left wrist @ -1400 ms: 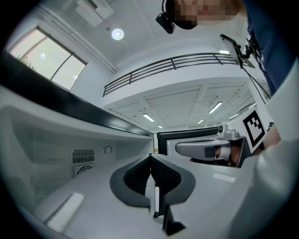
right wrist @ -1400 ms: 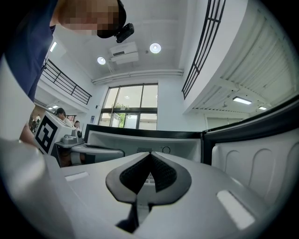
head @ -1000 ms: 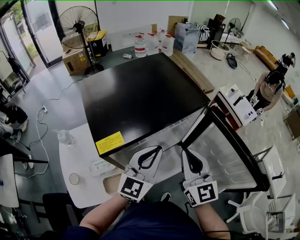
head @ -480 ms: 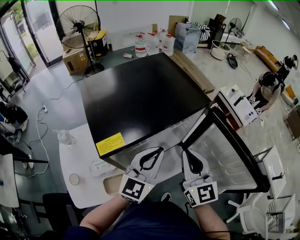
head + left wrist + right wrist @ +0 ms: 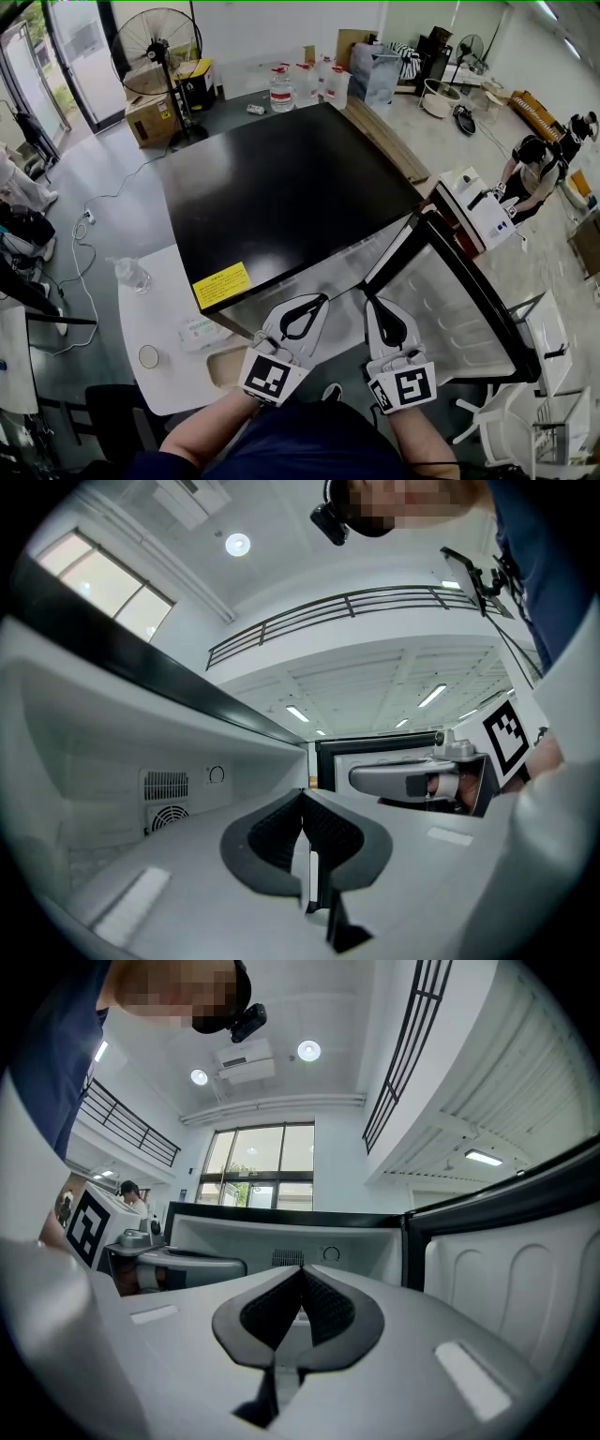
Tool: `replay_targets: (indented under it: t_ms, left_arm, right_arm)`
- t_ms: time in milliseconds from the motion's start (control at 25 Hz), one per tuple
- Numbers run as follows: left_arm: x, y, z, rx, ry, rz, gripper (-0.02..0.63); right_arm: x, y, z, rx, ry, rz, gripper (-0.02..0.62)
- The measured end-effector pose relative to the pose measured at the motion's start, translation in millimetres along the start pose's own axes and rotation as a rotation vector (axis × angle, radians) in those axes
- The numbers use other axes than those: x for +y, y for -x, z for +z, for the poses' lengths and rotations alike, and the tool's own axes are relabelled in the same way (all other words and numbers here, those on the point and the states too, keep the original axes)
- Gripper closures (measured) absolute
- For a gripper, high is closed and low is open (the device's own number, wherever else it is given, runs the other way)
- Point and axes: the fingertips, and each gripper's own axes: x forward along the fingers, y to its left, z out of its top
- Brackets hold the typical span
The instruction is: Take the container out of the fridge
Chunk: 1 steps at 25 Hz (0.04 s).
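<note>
Since no view shows the container, I cannot tell where it sits, which way it points, or how its long axis runs. It is probably lower or deeper in the fridge (image 5: 281,178) than the cameras reach.

At the left, the left gripper (image 5: 314,302) is held level at the near edge of the fridge opening. Its jaws are pressed together with nothing between them. Past them its view shows only the white back wall with a vent (image 5: 166,785) and a dial (image 5: 217,774), and no container there.

Just beside it on the right, the right gripper (image 5: 368,302) is also level. Its jaws are closed too and hold nothing, and it faces the same bare wall.

Farther right, the door (image 5: 455,309) stands swung wide open.

I judge the task to be barely begun. The opening of the fridge is done, while finding the container, spreading a claw, gripping the container and drawing it out are all left.
</note>
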Motion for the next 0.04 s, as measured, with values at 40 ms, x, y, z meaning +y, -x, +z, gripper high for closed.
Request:
replay_targets:
  t_ms: [40]
  left_arm:
    - [-0.1,0.5,-0.4,0.0,0.001,0.0,0.603]
  right_arm:
    - [0.4,0.2,-0.4,0.001,0.0,-0.001,0.589]
